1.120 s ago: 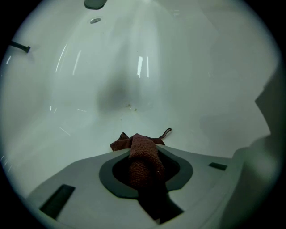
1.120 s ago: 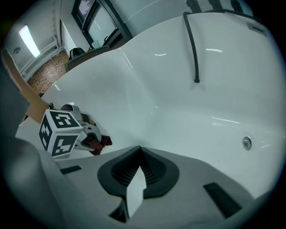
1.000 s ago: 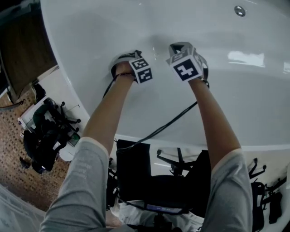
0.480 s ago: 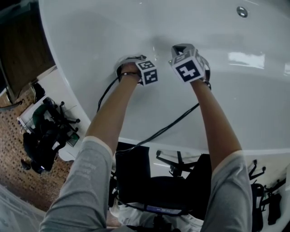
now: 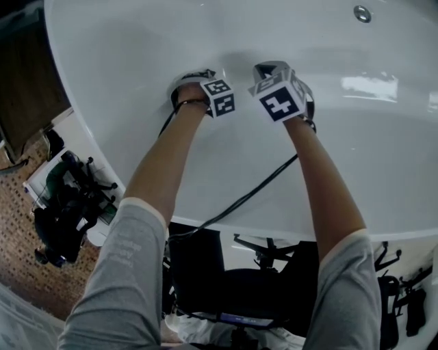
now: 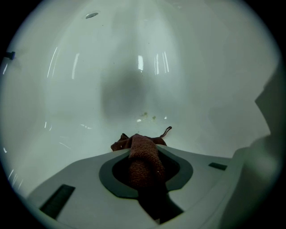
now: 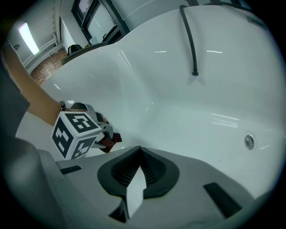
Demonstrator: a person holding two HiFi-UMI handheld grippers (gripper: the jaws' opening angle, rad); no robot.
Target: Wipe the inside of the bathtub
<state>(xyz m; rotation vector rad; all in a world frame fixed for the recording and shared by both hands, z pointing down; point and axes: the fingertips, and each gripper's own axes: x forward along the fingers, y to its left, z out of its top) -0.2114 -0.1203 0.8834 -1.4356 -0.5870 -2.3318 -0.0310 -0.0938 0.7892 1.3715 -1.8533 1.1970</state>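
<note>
Both arms reach down into the white bathtub [image 5: 383, 137]. My left gripper [image 5: 196, 83] is shut on a brown cloth [image 6: 144, 157], whose bunched end sticks out past the jaw tips against the tub's inner wall [image 6: 134, 80]. A few small yellowish specks [image 6: 149, 117] lie on the wall just ahead of the cloth. My right gripper [image 5: 275, 74] hovers close beside the left one, shut with nothing between its jaws. The right gripper view shows the left gripper's marker cube [image 7: 73, 129] and a bit of the cloth [image 7: 109, 140].
A round metal fitting [image 5: 362, 13] sits in the tub wall at the far right. A black hose [image 7: 189, 39] hangs down the far wall. Black cables [image 5: 239, 198] trail from the grippers over the tub rim. Black gear [image 5: 65, 205] lies on the floor outside.
The left gripper with the cloth has shifted slightly right and farther along the tub wall. The right gripper has barely moved.
</note>
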